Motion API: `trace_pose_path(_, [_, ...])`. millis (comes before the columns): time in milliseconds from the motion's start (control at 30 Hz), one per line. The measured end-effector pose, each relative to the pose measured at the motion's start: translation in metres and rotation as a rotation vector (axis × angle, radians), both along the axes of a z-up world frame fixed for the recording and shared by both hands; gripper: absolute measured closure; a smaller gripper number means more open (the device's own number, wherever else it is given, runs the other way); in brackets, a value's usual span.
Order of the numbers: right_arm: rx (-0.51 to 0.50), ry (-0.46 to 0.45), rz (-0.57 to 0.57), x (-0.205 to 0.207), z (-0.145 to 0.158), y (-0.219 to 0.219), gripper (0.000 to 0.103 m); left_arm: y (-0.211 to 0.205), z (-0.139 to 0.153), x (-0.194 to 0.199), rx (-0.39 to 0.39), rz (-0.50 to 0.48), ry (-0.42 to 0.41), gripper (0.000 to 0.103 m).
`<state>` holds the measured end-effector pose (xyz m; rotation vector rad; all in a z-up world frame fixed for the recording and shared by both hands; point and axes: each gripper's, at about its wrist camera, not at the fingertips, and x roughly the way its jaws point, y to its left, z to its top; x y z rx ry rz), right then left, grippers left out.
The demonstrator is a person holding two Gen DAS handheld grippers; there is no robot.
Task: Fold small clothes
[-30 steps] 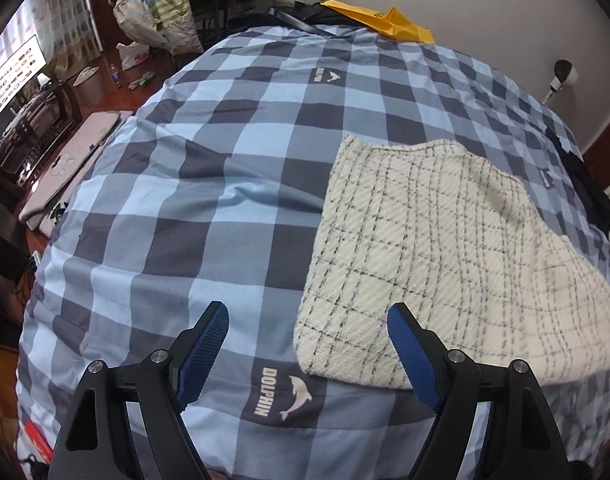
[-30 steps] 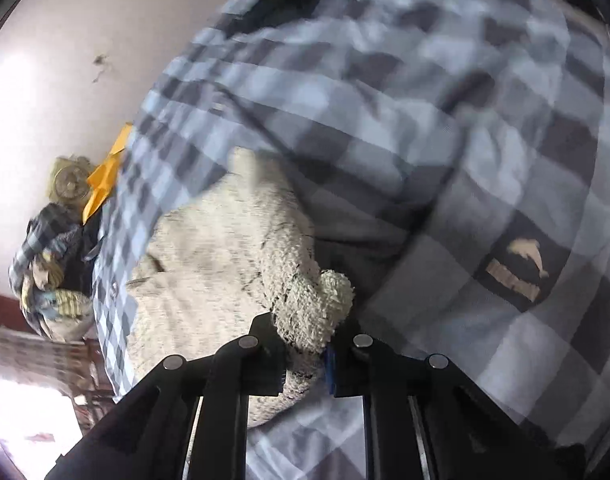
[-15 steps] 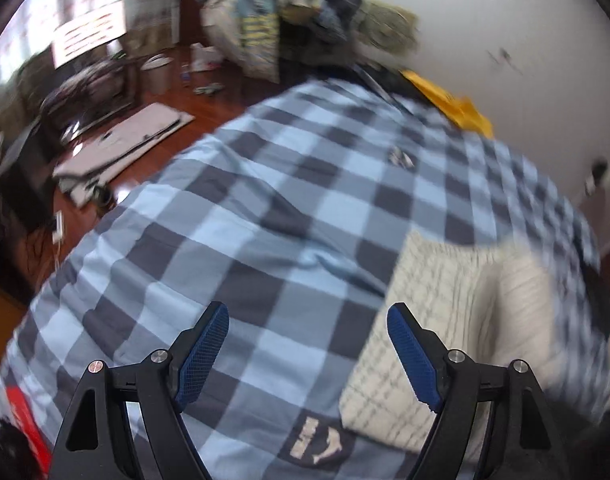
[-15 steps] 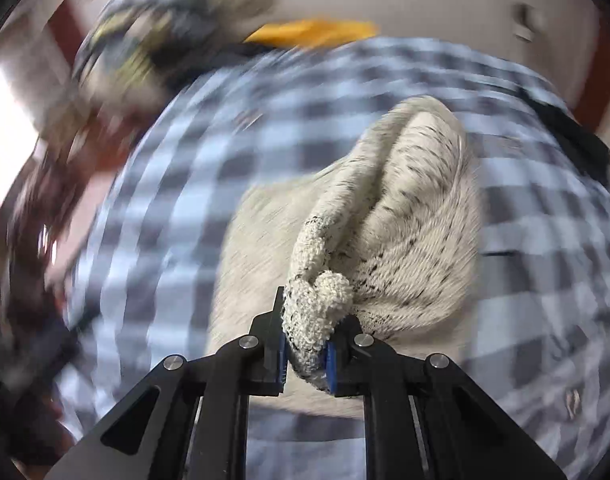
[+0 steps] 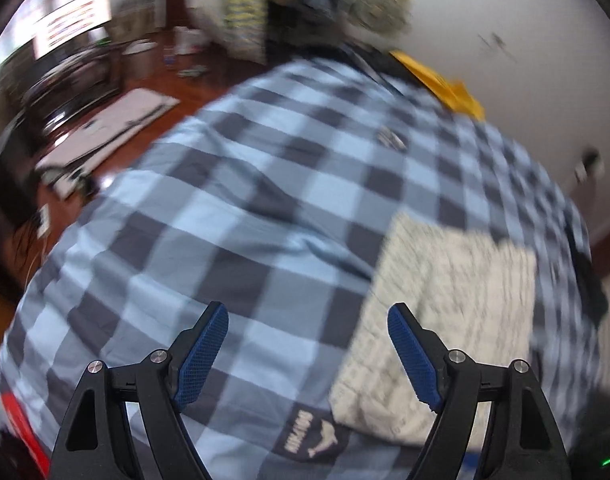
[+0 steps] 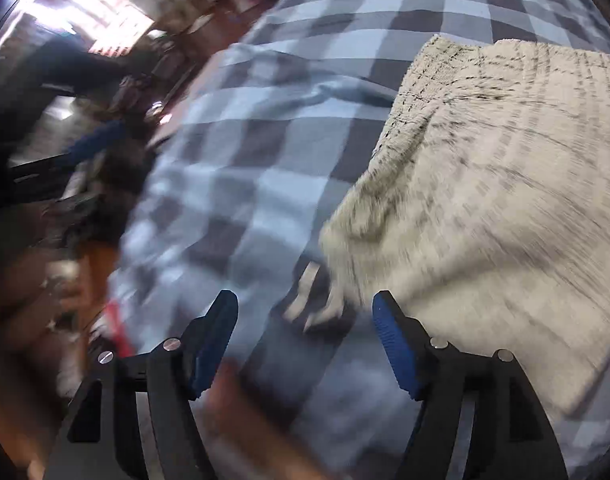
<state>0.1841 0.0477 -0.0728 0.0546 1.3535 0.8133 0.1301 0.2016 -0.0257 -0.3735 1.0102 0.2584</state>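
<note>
A cream knit garment with thin black checks (image 5: pixel 445 320) lies folded on the blue checked bedspread (image 5: pixel 245 240), to the right in the left wrist view. My left gripper (image 5: pixel 308 354) is open and empty above the spread, left of the garment's near corner. In the right wrist view the garment (image 6: pixel 485 184) fills the right side, with an upper layer lying over a lower one. My right gripper (image 6: pixel 305 344) is open and empty, just off the garment's near left edge. Both views are blurred by motion.
A yellow item (image 5: pixel 445 84) lies at the bed's far edge by the white wall. A heap of clothes (image 5: pixel 265 12) stands beyond the bed. The wooden floor with boards and clutter (image 5: pixel 105 128) lies to the left. A red object (image 5: pixel 21 432) sits at the bed's near left edge.
My right gripper carried the garment's edge across over the rest, then opened and let it go. The garment now lies doubled. My left gripper stayed open and its view swung left.
</note>
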Motion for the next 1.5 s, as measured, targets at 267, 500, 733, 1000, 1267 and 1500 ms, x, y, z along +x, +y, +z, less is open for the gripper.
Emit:
trace_pose_path(267, [0.02,-0.269,-0.361,-0.016,0.04,-0.163,0.018,-0.072,-0.037,0.061,-0.089,-0.299,0.104,0.001])
trace_pose_path(500, [0.061,-0.05,-0.728,0.013,-0.015,-0.258,0.018,-0.118,-0.091,0.122,-0.111,-0.481,0.192,0.002])
trace_pose_path(733, [0.075,-0.035,-0.786,0.032,-0.015,-0.276,0.018,-0.121,-0.106,0.153,-0.346,-0.451,0.219,0.093])
trace_pose_path(1000, [0.119,-0.019,-0.793,0.028,-0.017,-0.291,0.018,-0.1,-0.053,0.154,-0.408,-0.399,0.101,0.099])
trace_pose_path(1267, [0.151,-0.024,-0.822,0.024,-0.016,-0.298,0.018,-0.026,-0.058,0.145,-0.375,-0.211,0.063,0.099])
trace_pose_path(1500, [0.069,0.017,-0.663,0.036,-0.031,-0.259,0.018,-0.035,-0.089,0.14,-0.342,-0.249,0.134,0.078])
